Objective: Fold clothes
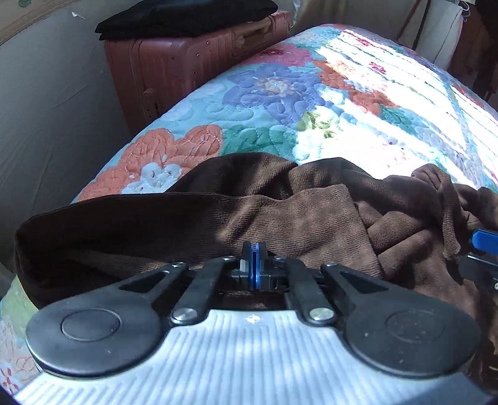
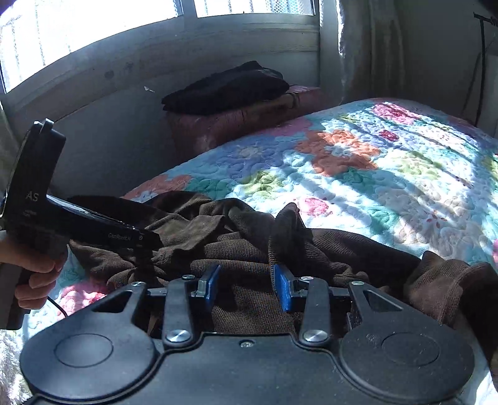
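A crumpled brown garment [image 1: 280,215] lies on the near edge of a bed covered by a floral quilt [image 1: 280,93].

The left gripper [image 1: 254,254] has its blue-padded fingers [image 1: 249,249] pressed together, with no gap visible between them. They sit right at the brown cloth, but whether any fabric is pinched between the pads cannot be told from the left wrist view.

The right gripper [image 2: 247,285] has its fingers [image 2: 284,291] spread well apart, with the brown garment [image 2: 249,249] lying beneath and between them; nothing is clamped. A raised fold of the cloth stands just beyond the right-hand pad.

In the right wrist view the left gripper's black body reaches in from the left above the garment, held by the person's left hand [image 2: 34,277].

Beyond the bed, a reddish suitcase [image 1: 174,68] stands against the wall, with a black folded cloth [image 1: 186,15] on top.
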Available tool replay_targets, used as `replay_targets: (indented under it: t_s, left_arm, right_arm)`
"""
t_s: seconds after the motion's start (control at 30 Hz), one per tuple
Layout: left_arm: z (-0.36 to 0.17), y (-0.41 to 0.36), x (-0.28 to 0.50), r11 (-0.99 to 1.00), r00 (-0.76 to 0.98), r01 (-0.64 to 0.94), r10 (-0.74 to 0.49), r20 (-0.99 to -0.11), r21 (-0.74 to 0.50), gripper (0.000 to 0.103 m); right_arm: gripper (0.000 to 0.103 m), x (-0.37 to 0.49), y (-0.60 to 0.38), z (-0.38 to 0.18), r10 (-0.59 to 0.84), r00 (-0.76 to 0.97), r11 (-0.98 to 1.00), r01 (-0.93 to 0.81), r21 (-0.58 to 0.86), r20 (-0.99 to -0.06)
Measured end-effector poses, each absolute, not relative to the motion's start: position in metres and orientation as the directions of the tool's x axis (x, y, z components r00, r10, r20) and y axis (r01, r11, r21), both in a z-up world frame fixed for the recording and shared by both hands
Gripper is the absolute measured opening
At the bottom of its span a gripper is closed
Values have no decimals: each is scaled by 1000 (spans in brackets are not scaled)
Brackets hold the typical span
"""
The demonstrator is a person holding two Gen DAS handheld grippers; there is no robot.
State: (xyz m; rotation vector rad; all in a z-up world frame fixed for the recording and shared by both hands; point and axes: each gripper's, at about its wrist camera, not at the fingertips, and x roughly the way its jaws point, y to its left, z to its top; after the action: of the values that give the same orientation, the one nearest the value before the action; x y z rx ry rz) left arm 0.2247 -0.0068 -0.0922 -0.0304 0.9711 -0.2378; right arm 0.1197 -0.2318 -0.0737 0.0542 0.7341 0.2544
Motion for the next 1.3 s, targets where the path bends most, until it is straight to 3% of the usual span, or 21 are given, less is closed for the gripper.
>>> replay_targets:
  t_s: [0.03,0.1,0.17,0.27,0.33,0.4,0.43,0.47,0.6,0.67,0.73,0.83,0.93,0.97,1.1,1.3]
  left_arm:
    - [-91,-1,226,969,533,172,-245,-810,-180,4]
    - [-90,5,228,944,507,165,-330,-797,-286,18]
    - [-88,-1,224,908,488,215,-419,-766,-360,49]
    - [-86,-23,216,893,473,299,-444,-761,-336,70]
    - [-91,-39,215,895,454,346,-424,-783,-284,74]
    - [-98,-49,215,913,456,347,-363,-812,-213,72]
    - [-102,-50,214,922,465,345,-332,-821,-177,52]
    - [-104,-49,214,926,468,340,-316,-825,-162,16]
    - [-92,-22,216,936,511,281,-333,-793,-212,14]
    - [-79,-8,212,952,569,249,-294,-768,-180,14]
    - [-66,6,206,973,636,206,-216,-741,-106,14]
    - [-50,39,194,993,721,56,30,-692,101,14]
    - [-48,80,193,983,702,-84,177,-690,166,14]
    - [-50,98,192,981,683,-139,195,-704,136,15]
    - [-61,140,189,959,620,-282,194,-760,14,15]
    - [-44,113,183,990,682,-128,44,-730,-61,24]
  right_arm:
    - [43,119,-233,-73,244,715,968,-216,125,-655]
    - [43,119,-236,-70,243,719,969,-216,123,-651]
    - [43,120,-238,-69,242,723,969,-213,124,-647]
    - [46,121,-240,-70,236,721,971,-203,126,-652]
    - [46,123,-239,-72,222,714,974,-196,115,-664]
    - [46,124,-239,-74,201,709,979,-178,103,-676]
    - [47,124,-239,-75,194,708,980,-171,101,-679]
    - [47,125,-239,-75,189,706,981,-165,101,-683]
    - [47,127,-240,-75,182,704,983,-147,110,-686]
    - [47,127,-241,-74,185,703,983,-142,120,-687]
    - [47,126,-241,-73,187,697,982,-145,119,-692]
    - [47,122,-240,-68,182,691,982,-168,89,-699]
    - [47,115,-242,-62,163,695,984,-167,63,-701]
    - [48,112,-243,-61,156,696,985,-166,55,-701]
    - [48,105,-246,-59,154,676,985,-163,58,-721]
    - [48,99,-240,-45,164,598,967,-254,8,-784]
